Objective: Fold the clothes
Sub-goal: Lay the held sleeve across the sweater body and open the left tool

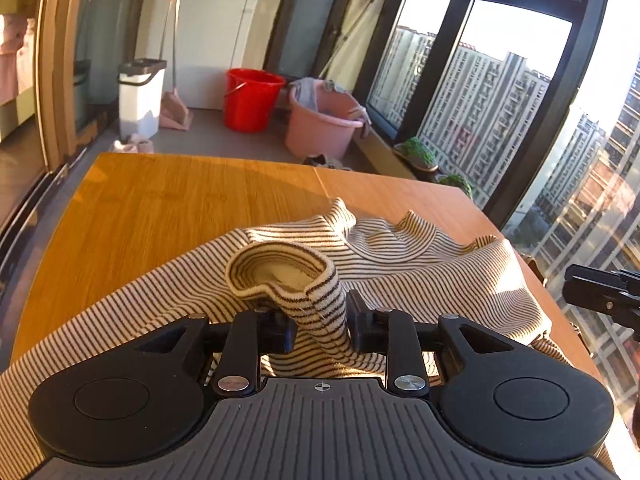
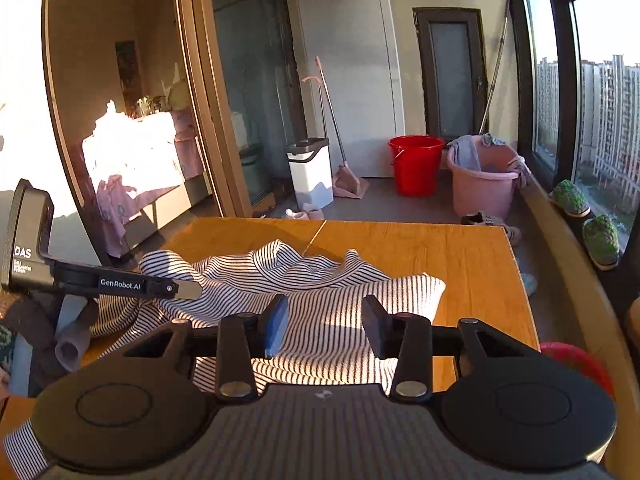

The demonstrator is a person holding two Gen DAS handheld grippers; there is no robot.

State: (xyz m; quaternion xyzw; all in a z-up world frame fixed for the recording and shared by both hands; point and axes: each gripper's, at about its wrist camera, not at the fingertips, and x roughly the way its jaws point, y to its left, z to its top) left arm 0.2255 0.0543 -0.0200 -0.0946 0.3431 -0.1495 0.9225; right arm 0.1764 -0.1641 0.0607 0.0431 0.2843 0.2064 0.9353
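Your left gripper [image 1: 320, 322] is clenched on a sleeve cuff [image 1: 280, 270] of the striped top [image 1: 420, 280], and the cuff stands up in a loop above the fingers. Your right gripper [image 2: 326, 326] hangs released, its 2 fingers apart over the cloth with nothing between them. The top lies rumpled on the wooden table [image 1: 160, 208], its neckline toward the far side and 1 edge close to the table's window side.

The hold on the cuff looks thin: only a narrow band of ribbing sits between the fingers, so a quick pull could let it slip free. Drag it sideways and the loose body may bunch further or creep toward the table edge and slide off. With only 1 point held, any fold you lay down will likely go crooked unless the right side pins or lifts the cloth too.
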